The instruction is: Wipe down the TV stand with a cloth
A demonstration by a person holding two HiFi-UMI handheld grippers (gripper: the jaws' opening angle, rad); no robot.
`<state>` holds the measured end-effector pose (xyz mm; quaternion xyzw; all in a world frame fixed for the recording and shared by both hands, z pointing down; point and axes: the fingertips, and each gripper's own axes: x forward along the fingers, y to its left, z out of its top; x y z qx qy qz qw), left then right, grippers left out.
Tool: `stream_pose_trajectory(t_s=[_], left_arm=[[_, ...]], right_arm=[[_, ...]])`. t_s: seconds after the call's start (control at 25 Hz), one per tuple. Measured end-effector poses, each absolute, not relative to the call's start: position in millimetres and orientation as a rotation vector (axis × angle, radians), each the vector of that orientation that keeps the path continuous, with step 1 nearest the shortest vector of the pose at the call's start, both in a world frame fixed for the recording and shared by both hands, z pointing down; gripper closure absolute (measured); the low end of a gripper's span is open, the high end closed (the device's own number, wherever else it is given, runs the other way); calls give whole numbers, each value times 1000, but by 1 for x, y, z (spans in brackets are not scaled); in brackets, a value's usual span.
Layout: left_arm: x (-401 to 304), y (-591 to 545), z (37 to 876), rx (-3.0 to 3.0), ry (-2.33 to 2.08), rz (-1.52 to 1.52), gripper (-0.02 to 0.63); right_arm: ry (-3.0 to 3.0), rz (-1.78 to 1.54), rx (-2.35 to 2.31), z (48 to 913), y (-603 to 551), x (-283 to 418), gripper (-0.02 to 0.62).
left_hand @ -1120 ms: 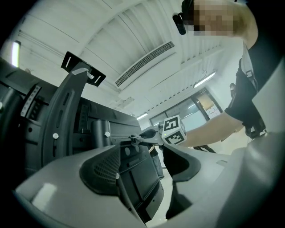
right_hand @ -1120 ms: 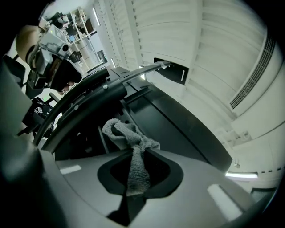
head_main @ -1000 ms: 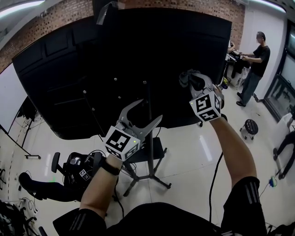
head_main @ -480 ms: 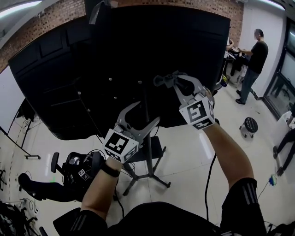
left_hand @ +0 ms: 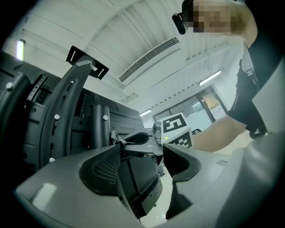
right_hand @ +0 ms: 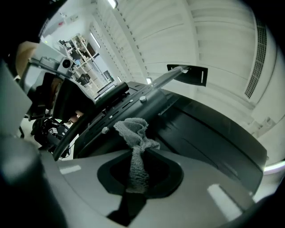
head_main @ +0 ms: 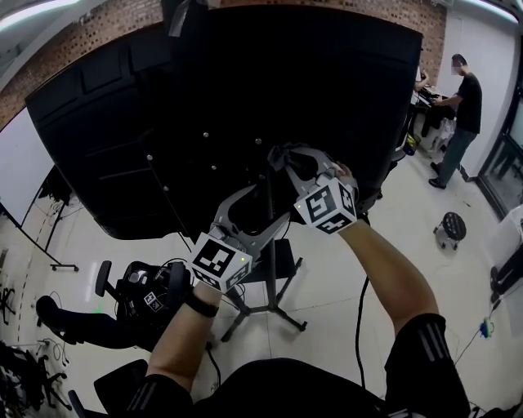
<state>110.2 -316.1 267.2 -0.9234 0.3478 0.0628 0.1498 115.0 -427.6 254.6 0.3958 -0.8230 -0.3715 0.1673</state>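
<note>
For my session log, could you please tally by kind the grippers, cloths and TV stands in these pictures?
Grippers: 2, the left gripper with its jaws apart and the right gripper
Cloths: 1, the grey cloth pinched in the right gripper
TV stands: 1, the black TV stand
Total: 4

The scene is lit brightly and evenly by ceiling strip lights (head_main: 37, 15), seen at the upper left and upper right of the head view and as pale bars in both gripper views. Soft sheen is thrown on the pale floor (head_main: 323, 273). The black panel (head_main: 245, 82) at the centre is rendered nearly without detail. All views are bent by strong barrel distortion, with darkened corners. The near foreground at the bottom of both gripper views is blurred, while the cloth (right_hand: 133, 129) is shown fairly sharp
</note>
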Motion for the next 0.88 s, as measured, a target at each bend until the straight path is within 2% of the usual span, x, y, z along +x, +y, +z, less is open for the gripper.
stream_pose_trajectory(t_s=[0.88], left_arm=[[179,-318,278,-2699,944,171,282]], right_arm=[[-2238,-882,1361,276,-450,261,558]])
